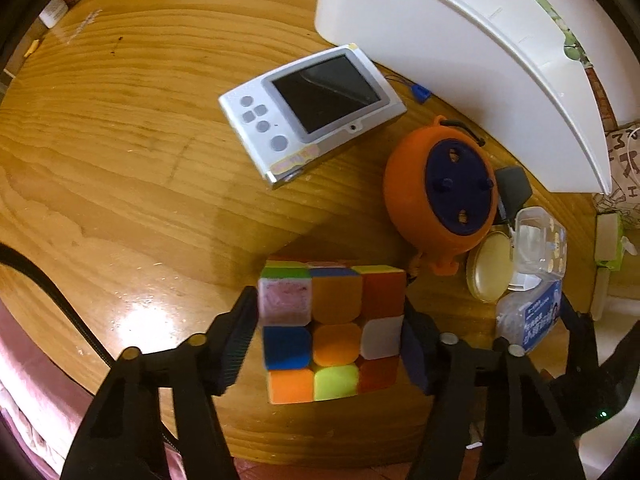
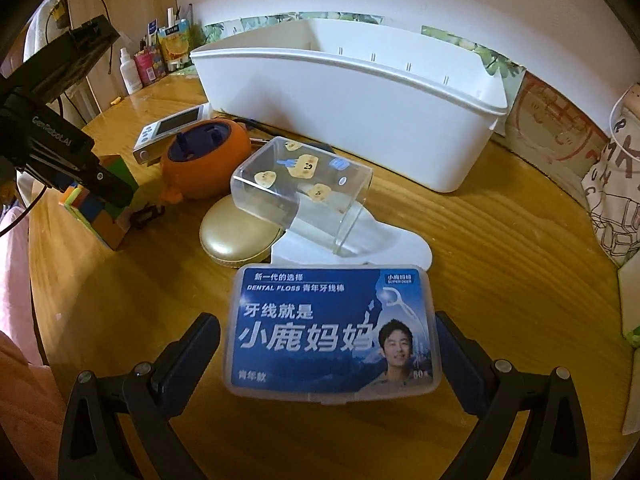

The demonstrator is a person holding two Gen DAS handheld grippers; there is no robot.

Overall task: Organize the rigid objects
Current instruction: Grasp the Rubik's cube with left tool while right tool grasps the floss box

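My left gripper (image 1: pixel 330 320) is shut on a colourful puzzle cube (image 1: pixel 332 332), its pads pressed on the cube's two sides; the cube also shows in the right wrist view (image 2: pixel 100 216). My right gripper (image 2: pixel 328 344) is open, its fingers either side of a blue dental floss box (image 2: pixel 332 332) without touching it. The floss box also shows in the left wrist view (image 1: pixel 528 320). A white storage bin (image 2: pixel 360 108) stands at the back of the round wooden table (image 2: pixel 500 272).
A silver handheld device (image 1: pixel 312 112), an orange round toy (image 1: pixel 440 196), a gold compact (image 2: pixel 236 236) and a clear plastic box (image 2: pixel 300 192) on a white lid lie between cube and bin. Bottles and packets (image 2: pixel 156 60) stand far left. A printed bag (image 2: pixel 616 184) is at right.
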